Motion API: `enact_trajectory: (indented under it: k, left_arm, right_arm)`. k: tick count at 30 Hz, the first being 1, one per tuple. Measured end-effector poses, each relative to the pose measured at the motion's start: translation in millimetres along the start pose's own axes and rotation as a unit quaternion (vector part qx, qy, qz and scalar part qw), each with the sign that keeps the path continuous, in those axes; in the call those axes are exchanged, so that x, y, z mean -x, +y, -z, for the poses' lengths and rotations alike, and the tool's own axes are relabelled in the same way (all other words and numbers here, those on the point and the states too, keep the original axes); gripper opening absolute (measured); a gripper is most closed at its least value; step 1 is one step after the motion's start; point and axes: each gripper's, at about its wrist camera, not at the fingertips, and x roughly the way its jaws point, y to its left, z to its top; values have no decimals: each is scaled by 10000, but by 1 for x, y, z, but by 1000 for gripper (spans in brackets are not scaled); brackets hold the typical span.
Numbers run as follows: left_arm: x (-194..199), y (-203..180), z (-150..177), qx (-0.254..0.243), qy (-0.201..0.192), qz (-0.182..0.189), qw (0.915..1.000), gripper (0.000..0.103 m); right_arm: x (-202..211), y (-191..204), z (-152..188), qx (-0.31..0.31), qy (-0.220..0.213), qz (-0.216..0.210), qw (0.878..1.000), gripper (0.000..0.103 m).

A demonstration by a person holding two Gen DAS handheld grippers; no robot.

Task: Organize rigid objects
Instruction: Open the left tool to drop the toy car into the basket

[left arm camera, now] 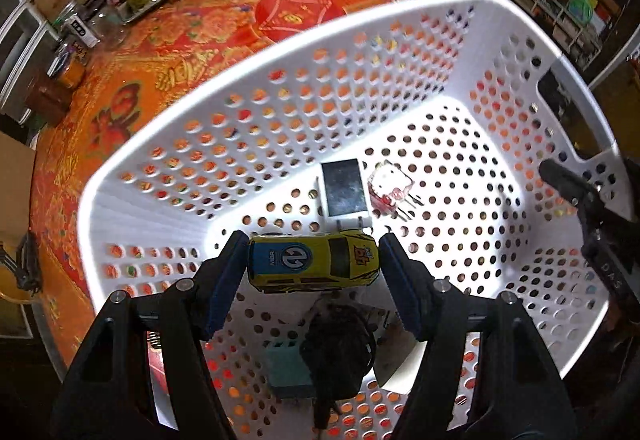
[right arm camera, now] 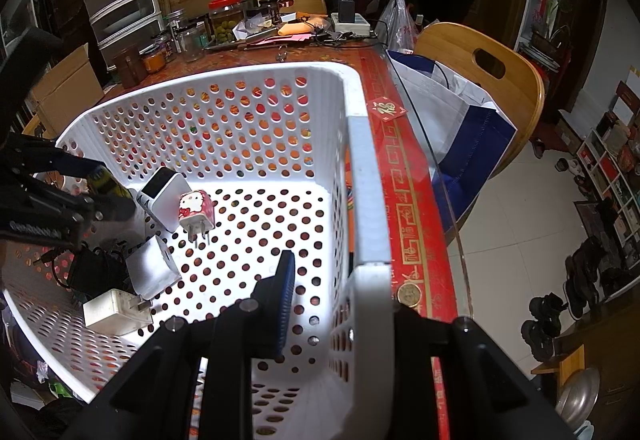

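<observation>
My left gripper is shut on a yellow toy car, its blue pads pressing the car's two ends. It hangs nose-down inside a white perforated basket. On the basket floor below lie a white charger, a Hello Kitty charger and a black adapter with cable. My right gripper is shut on the basket wall, one blue pad inside and the other finger hidden outside. In the right wrist view the toy car shows at the left, above two more white plugs.
The basket stands on a table with a red-orange patterned cloth. Jars, boxes and papers crowd its far end. A coin lies by the table's glass edge. A wooden chair with a bag stands beyond it.
</observation>
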Motion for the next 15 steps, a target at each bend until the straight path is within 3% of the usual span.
enact_trajectory:
  k: [9, 14, 15]
  left_arm:
    - [-8, -4, 1, -79, 167, -36, 9998, 65]
    - [-4, -2, 1, -122, 96, -65, 9999, 93]
    - [-3, -4, 0, -139, 69, -76, 9999, 95]
  right_arm:
    - [1, 1, 0, 4, -4, -23, 10000, 25]
    - [1, 2, -1, -4, 4, -16, 10000, 25]
    - [1, 2, -1, -2, 7, -12, 10000, 25]
